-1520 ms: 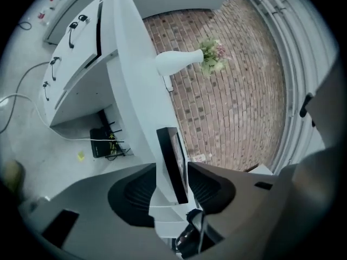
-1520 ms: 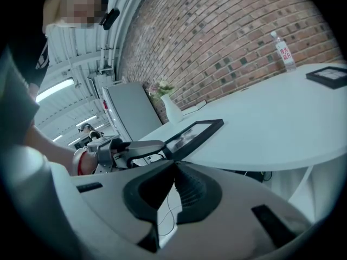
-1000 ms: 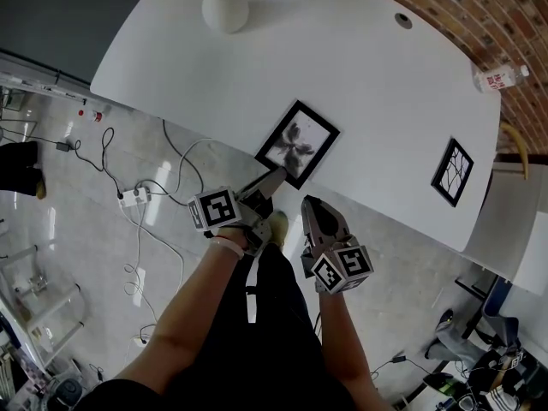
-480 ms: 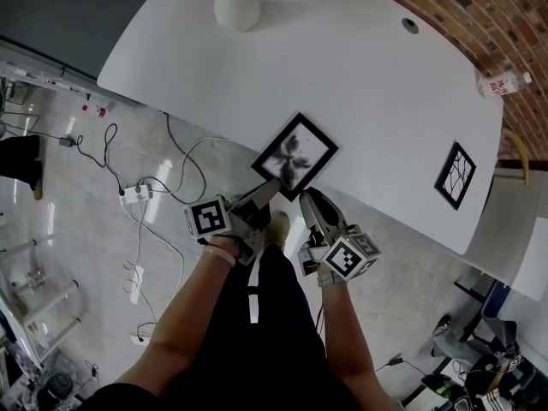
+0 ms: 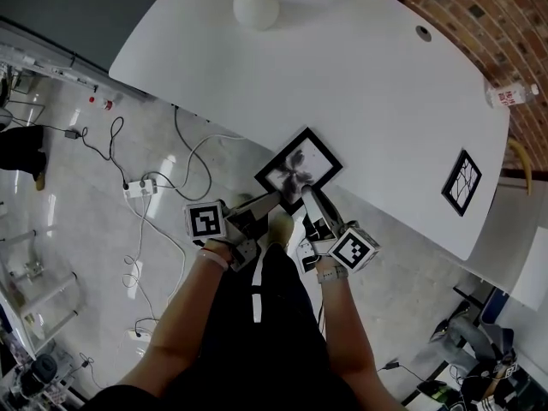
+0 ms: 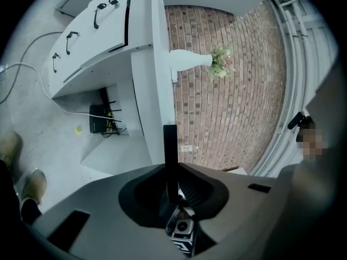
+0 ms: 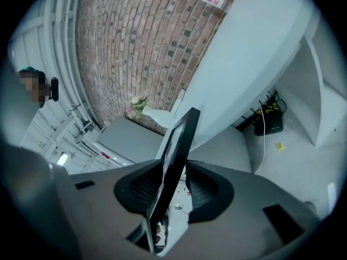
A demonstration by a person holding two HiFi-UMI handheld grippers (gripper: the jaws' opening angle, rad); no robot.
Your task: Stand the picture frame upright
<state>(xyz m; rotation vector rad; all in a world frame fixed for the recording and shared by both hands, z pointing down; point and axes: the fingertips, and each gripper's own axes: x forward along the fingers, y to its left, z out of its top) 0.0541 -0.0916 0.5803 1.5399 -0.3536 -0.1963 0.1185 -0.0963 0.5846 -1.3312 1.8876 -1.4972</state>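
Observation:
A black picture frame (image 5: pixel 300 169) with a black-and-white flower print lies flat at the near edge of the white table (image 5: pixel 385 92), its near corner over the edge. My left gripper (image 5: pixel 272 199) has just been closing and is shut on that near corner. In the left gripper view the frame's thin edge (image 6: pixel 170 145) stands pinched between the pads of the left gripper (image 6: pixel 171 169). My right gripper (image 5: pixel 306 197) has just been opening. In the right gripper view the frame (image 7: pixel 181 137) slants through the right gripper (image 7: pixel 176 172), with a gap beside it.
A white vase (image 5: pixel 256 2) with flowers stands at the table's far side. A smaller black frame (image 5: pixel 461 182) lies at the right end, a plastic bottle (image 5: pixel 511 95) beyond it by the brick wall. A power strip (image 5: pixel 141 188) and cables lie on the floor at left.
The left jaws closed onto the frame's near corner. The right gripper rose from below the table edge to the frame, rolled, and opened its jaws around the frame's edge.

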